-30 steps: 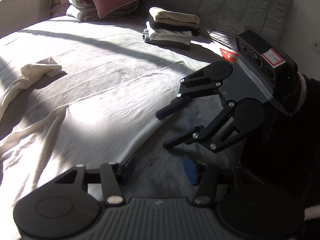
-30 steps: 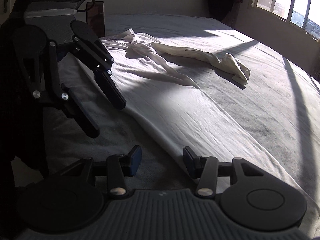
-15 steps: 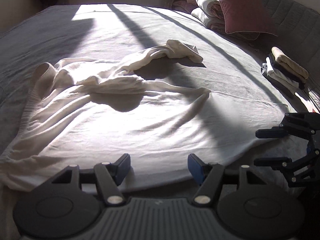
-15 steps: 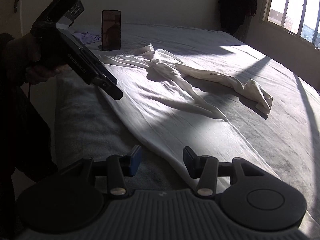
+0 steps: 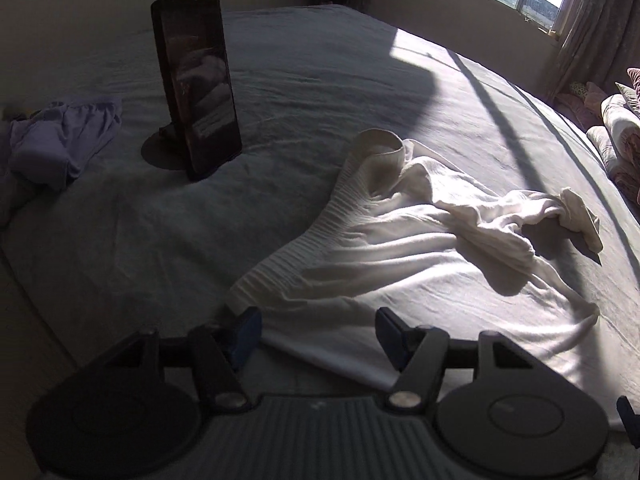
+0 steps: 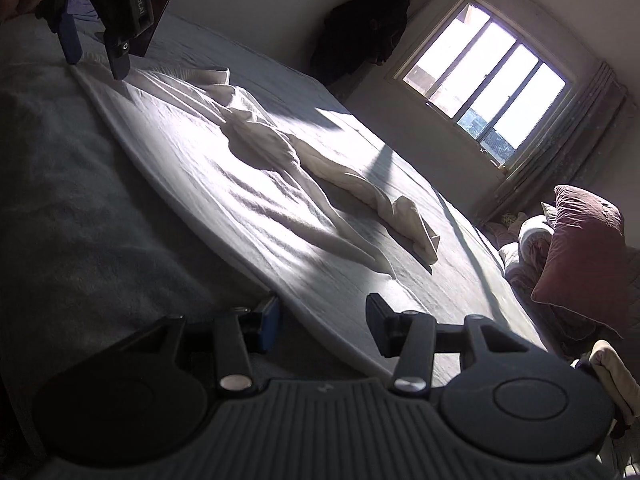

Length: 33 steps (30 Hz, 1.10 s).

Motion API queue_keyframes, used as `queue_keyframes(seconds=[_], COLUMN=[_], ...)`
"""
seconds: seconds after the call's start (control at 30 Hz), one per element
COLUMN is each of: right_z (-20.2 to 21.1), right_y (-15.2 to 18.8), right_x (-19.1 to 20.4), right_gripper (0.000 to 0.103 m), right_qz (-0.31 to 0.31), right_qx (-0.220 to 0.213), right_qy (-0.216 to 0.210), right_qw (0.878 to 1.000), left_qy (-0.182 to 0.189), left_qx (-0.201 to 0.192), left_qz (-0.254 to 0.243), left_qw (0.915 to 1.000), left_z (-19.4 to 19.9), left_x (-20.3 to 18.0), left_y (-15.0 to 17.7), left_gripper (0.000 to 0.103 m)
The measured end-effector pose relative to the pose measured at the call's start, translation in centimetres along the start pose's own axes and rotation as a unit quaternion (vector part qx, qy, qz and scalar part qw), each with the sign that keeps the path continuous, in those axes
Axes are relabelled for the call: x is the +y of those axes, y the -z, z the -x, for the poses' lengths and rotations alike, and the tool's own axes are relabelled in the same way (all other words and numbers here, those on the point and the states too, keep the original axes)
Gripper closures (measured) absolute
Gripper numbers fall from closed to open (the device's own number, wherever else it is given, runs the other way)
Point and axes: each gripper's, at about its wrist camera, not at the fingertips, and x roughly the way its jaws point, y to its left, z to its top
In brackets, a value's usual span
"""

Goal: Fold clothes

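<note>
Both claws apart, left claw (image 5: 316, 334) and right claw (image 6: 322, 322) straddling the shirt (image 5: 400, 248) hem at six o'clock; pinch both corners evenly.

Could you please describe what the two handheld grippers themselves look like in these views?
Both the left gripper and the right gripper are black, with ribbed grey bodies, round side discs, silver pivot screws and blue pads on their fingers. White "GenRobot.AI" lettering marks the left one's housing.

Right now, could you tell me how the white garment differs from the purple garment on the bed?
The white garment is spread out near the bed's edge and partly sunlit; the purple garment is crumpled in shadow by the phone. The white garment covers far more of the bed than the purple garment. Neither is folded.
</note>
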Motion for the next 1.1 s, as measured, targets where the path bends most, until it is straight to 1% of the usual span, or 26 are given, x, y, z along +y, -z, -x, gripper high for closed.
queue_keyframes(seconds=[0.07, 0.17, 0.37, 0.5, 0.57, 0.67, 0.77, 0.83, 0.87, 0.9, 0.93, 1.0, 1.03, 1.1], right_z=[-0.3, -0.9, -2.4, -2.5, -2.7, -2.9, -3.0, -3.1, -3.1, -3.0, -3.0, -2.9, -2.8, -2.6], right_y=[0.0, 0.4, 2.5, 4.0, 4.8, 5.9, 6.6, 7.1, 7.2, 7.4, 7.5, 7.7, 7.8, 7.8], right_x=[0.0, -0.6, -2.7, -3.7, -4.2, -5.1, -5.8, -6.2, -6.3, -6.4, -6.4, -6.5, -6.5, -6.7], right_gripper=[0.055, 0.058, 0.058, 0.058, 0.062, 0.067, 0.069, 0.074, 0.076, 0.081, 0.089, 0.098, 0.101, 0.103], right_qz=[-0.008, -0.009, -0.026, -0.016, -0.008, -0.006, 0.005, 0.017, 0.023, 0.029, 0.036, 0.053, 0.062, 0.068], right_qx=[0.011, 0.032, 0.072, 0.084, 0.091, 0.103, 0.109, 0.112, 0.115, 0.117, 0.117, 0.117, 0.117, 0.117], right_qy=[0.032, 0.088, 0.182, 0.225, 0.239, 0.25, 0.255, 0.255, 0.25, 0.244, 0.236, 0.214, 0.203, 0.183], right_qw=[0.999, 0.996, 0.98, 0.971, 0.967, 0.963, 0.961, 0.96, 0.961, 0.962, 0.964, 0.968, 0.97, 0.974], left_qy=[-0.008, -0.022, -0.025, -0.035, -0.038, -0.038, -0.04, -0.042, -0.042, -0.043, -0.041, -0.035, -0.031, -0.027], left_qx=[-0.009, -0.019, -0.029, -0.035, -0.039, -0.04, -0.04, -0.041, -0.042, -0.04, -0.039, -0.035, -0.034, -0.034], left_qz=[0.024, 0.034, 0.105, 0.126, 0.137, 0.146, 0.171, 0.19, 0.199, 0.201, 0.204, 0.212, 0.217, 0.224], left_qw=[0.9996, 0.999, 0.9938, 0.9908, 0.9891, 0.9878, 0.9836, 0.98, 0.9781, 0.9778, 0.9773, 0.9761, 0.9751, 0.9736], left_z=[0.1, 0.6, 1.4, 1.9, 2.1, 2.2, 2.5, 2.6, 2.6, 2.5, 2.4, 2.3, 2.2, 2.1], left_x=[0.4, 0.0, 1.3, 1.6, 1.7, 1.9, 2.5, 3.1, 3.4, 3.6, 3.8, 4.2, 4.4, 4.7], left_y=[0.6, 1.1, 1.8, 2.4, 2.7, 2.9, 2.8, 2.7, 2.6, 2.4, 2.4, 2.2, 2.2, 2.2], left_gripper=[0.038, 0.038, 0.039, 0.039, 0.039, 0.04, 0.042, 0.042, 0.042, 0.042, 0.042, 0.044, 0.045, 0.052])
